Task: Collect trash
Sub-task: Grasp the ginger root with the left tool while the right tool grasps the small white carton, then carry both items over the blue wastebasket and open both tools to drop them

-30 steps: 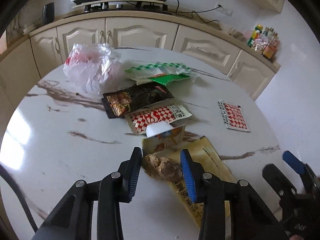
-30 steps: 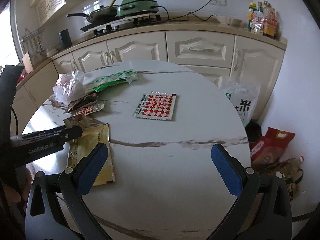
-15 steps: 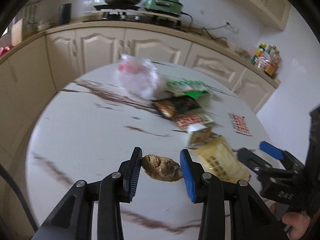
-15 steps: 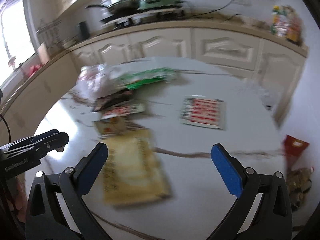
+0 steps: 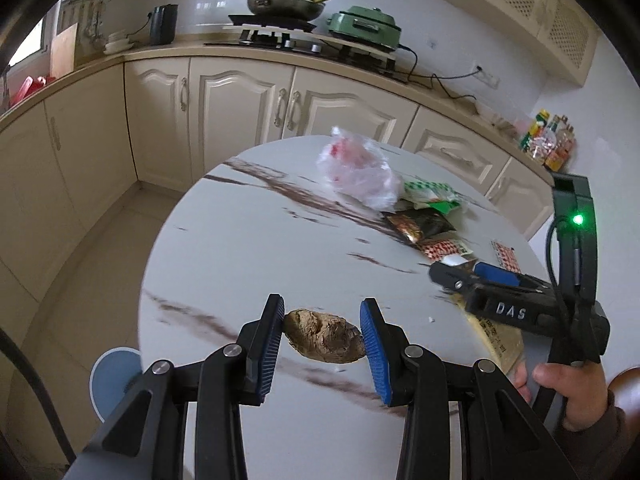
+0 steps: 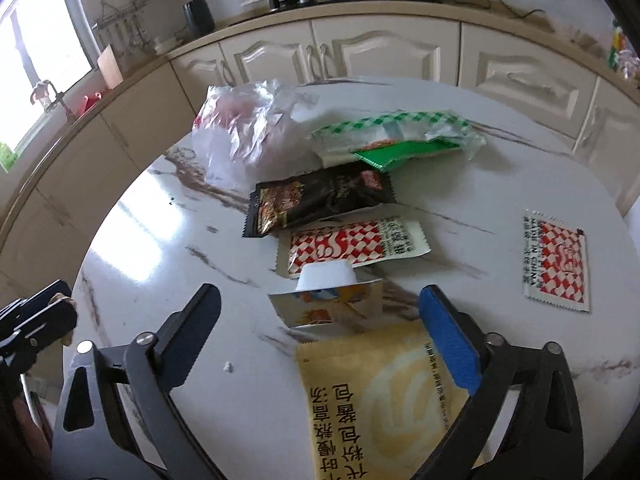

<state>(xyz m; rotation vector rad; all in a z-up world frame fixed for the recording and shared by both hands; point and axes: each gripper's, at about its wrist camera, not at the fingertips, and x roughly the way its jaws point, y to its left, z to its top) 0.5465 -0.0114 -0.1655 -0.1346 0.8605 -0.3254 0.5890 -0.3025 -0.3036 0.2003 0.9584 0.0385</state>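
Observation:
My left gripper [image 5: 322,330] is shut on a brown crumpled lump of trash [image 5: 325,335] and holds it above the left part of the round marble table [image 5: 248,240]. My right gripper [image 6: 320,324] is open and empty, low over a yellow packet [image 6: 380,408] and a small white-capped carton [image 6: 326,300]. It also shows in the left wrist view [image 5: 476,276]. Beyond lie a red-checked sachet [image 6: 352,244], a black snack wrapper [image 6: 320,196], a green-checked bag [image 6: 396,136], a clear plastic bag [image 6: 240,132] and a second checked sachet [image 6: 556,264].
Cream kitchen cabinets [image 5: 240,104] and a counter with a stove and pan [image 5: 286,4] curve behind the table. A round blue object [image 5: 114,376] sits on the floor left of the table. A small white crumb [image 6: 228,367] lies on the tabletop.
My left gripper has carried the brown lump left and back, away from the wrappers toward the table's left edge. My right gripper has swung left and lowered over the yellow packet and carton.

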